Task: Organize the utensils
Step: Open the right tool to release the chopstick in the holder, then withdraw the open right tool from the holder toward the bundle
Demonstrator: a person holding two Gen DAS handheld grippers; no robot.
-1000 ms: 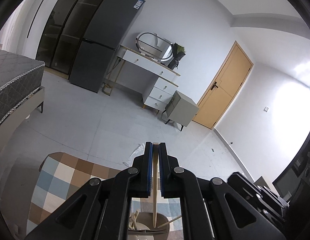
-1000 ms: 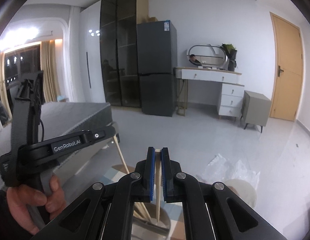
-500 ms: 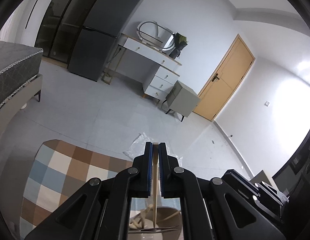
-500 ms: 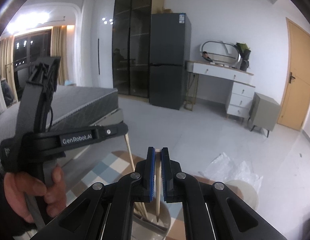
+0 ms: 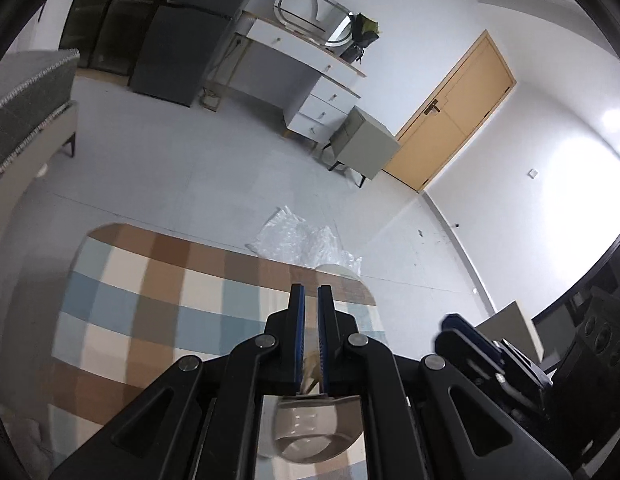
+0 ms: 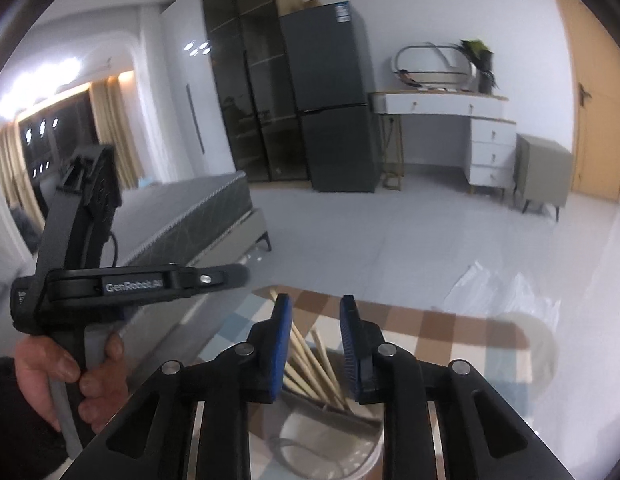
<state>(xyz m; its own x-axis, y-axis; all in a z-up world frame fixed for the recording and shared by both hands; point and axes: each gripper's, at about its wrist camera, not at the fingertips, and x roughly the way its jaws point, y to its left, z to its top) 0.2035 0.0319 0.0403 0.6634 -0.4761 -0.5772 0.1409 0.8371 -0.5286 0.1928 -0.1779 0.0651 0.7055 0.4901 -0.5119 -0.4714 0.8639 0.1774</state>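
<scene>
A beige cup (image 6: 330,432) stands right under both grippers with several wooden chopsticks (image 6: 310,356) leaning in it. My right gripper (image 6: 314,304) hangs just above the cup. Its jaws are opening and nothing is between the blue pads; the chopsticks show through the gap, lower down. My left gripper (image 5: 311,292) is shut above the same cup (image 5: 310,428), and I see no stick between its pads, only stick tops below them. From the right wrist view, the left gripper (image 6: 240,276) is at the left, held by a hand (image 6: 90,376).
The cup stands on a checked cloth (image 5: 150,300) of brown, blue and cream. A pale round disc (image 6: 526,344) lies at its far edge, with clear plastic wrap (image 5: 306,240) on the floor beyond. A grey bed (image 6: 190,216) stands to the left.
The right jaws have parted and the chopstick they gripped is gone from between them. The stick no longer shows between the left pads. Both views now look further down at the cup.
</scene>
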